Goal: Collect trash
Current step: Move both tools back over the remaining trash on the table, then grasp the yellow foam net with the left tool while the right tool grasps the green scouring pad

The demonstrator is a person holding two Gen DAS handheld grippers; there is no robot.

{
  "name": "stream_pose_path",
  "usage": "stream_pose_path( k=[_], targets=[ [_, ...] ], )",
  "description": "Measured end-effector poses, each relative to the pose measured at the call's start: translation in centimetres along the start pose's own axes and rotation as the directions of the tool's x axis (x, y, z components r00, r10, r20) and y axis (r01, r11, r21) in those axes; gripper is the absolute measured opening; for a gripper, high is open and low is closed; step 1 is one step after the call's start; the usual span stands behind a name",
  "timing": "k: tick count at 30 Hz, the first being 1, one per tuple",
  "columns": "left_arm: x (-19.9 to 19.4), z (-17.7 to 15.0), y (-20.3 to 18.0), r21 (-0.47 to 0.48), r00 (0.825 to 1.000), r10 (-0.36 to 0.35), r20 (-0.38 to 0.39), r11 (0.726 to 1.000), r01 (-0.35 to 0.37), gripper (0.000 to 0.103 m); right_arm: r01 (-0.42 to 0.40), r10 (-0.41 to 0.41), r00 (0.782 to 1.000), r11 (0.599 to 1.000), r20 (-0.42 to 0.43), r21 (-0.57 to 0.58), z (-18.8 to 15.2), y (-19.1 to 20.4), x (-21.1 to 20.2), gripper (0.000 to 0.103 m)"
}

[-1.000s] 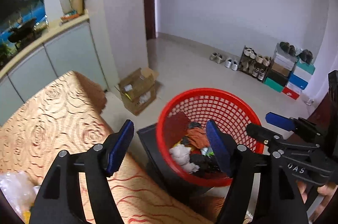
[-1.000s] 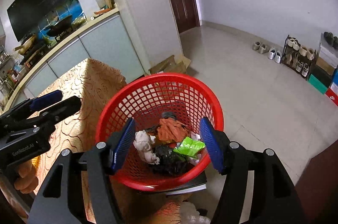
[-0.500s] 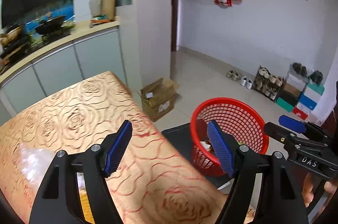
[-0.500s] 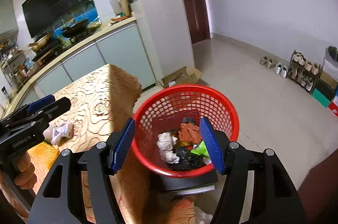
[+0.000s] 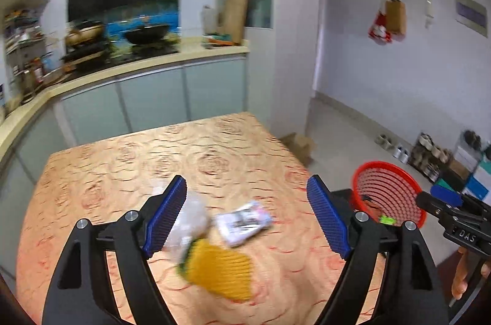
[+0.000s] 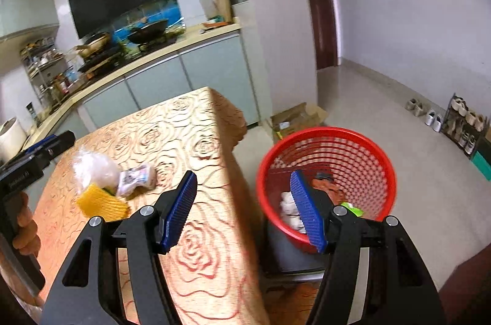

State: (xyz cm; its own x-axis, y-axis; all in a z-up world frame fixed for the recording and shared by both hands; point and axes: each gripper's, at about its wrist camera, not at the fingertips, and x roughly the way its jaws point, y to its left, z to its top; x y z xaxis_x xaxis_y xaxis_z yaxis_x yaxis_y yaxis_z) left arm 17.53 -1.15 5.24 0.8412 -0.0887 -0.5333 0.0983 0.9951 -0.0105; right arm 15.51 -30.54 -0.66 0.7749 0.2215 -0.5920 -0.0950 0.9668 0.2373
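On the gold rose-patterned table (image 5: 122, 171) (image 6: 190, 141) lie a yellow foam net (image 5: 221, 272) (image 6: 101, 203), a clear crumpled plastic bag (image 5: 187, 217) (image 6: 92, 168) and a small printed packet (image 5: 242, 222) (image 6: 136, 177). My left gripper (image 5: 247, 216) hovers above them, its jaws opening, nothing between the pads. The red mesh basket (image 5: 386, 190) (image 6: 325, 180) stands on a dark stool right of the table and holds several pieces of trash. My right gripper (image 6: 244, 210) is open and empty over the table's edge beside the basket.
A kitchen counter (image 5: 138, 70) with a hob and pans runs behind the table. A cardboard box (image 6: 294, 118) sits on the floor near the wall corner. Shoes and a shoe rack (image 6: 460, 122) line the far right wall.
The left gripper swung left from over the basket to above the table's trash, and its jaws widened. The right gripper drew back and up from the basket, which now sits to its right.
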Motion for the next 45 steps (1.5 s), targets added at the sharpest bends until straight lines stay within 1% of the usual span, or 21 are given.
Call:
stream_pose_path(
  k=[2,9,13,15,21,25,28,33,39,41,43,44,45],
  targets=[
    [-0.6,-0.3,1.6,-0.018,0.999,0.038,0.001,0.999,-0.038,0.079,-0.013,0.013,1.000,1.000,-0.003,-0.008,0.0,0.7,0.0,0.061],
    [-2.1,-1.7,6.2,-0.086,0.991,0.129,-0.023,0.988,-0.131,0.079,-0.051,0.050,0.998,0.998,-0.023,-0.031,-0.6,2.3,0.0,0.061],
    [-2.6,-2.6,7.9,-0.117,0.987,0.155,-0.039,0.980,-0.159,0.079,-0.064,0.063,0.998,0.997,-0.028,-0.042,-0.8,3.1,0.0,0.061],
    [-2.6,-3.2,8.7,-0.137,0.986,0.157,-0.052,0.977,-0.162,0.079,-0.070,0.068,0.997,0.996,-0.033,-0.048,-0.9,3.5,0.0,0.061],
    [-2.7,-5.3,9.4,-0.165,0.986,0.137,-0.092,0.975,-0.151,0.080,-0.082,0.079,0.996,0.995,-0.048,-0.063,-1.3,4.4,0.3,0.061],
    [-2.1,-6.5,9.3,-0.181,0.989,0.087,-0.120,0.978,-0.108,0.080,-0.088,0.083,0.995,0.994,-0.061,-0.071,-1.4,5.0,0.7,0.062],
    [-1.3,-7.3,8.4,-0.173,0.988,0.040,-0.152,0.983,-0.067,0.080,-0.090,0.085,0.994,0.993,-0.072,-0.078,-1.4,5.4,1.0,0.062],
    [0.3,-7.8,6.3,-0.148,0.985,0.008,-0.172,0.988,-0.034,0.080,-0.091,0.084,0.993,0.992,-0.079,-0.085,-1.5,5.8,1.4,0.061],
    [2.9,-7.7,5.5,-0.163,0.979,-0.029,-0.204,0.987,-0.005,0.079,-0.086,0.077,0.992,0.993,-0.100,-0.083,-1.7,5.6,2.4,0.061],
    [3.6,-7.8,5.2,-0.160,0.977,-0.030,-0.213,0.987,-0.004,0.073,-0.080,0.071,0.992,0.993,-0.107,-0.084,-1.7,5.4,2.8,0.061],
    [4.6,-7.7,4.9,-0.153,0.972,-0.031,-0.233,0.988,-0.005,0.062,-0.079,0.069,0.991,0.993,-0.113,-0.083,-1.6,5.3,3.2,0.061],
    [4.9,-7.8,4.8,-0.152,0.970,-0.032,-0.239,0.988,-0.005,0.060,-0.079,0.069,0.991,0.993,-0.116,-0.083,-1.6,5.3,3.3,0.061],
    [5.2,-8.0,4.7,-0.151,0.969,-0.035,-0.245,0.989,-0.003,0.054,-0.081,0.070,0.990,0.993,-0.119,-0.085,-1.6,5.4,3.5,0.061]
  ],
)
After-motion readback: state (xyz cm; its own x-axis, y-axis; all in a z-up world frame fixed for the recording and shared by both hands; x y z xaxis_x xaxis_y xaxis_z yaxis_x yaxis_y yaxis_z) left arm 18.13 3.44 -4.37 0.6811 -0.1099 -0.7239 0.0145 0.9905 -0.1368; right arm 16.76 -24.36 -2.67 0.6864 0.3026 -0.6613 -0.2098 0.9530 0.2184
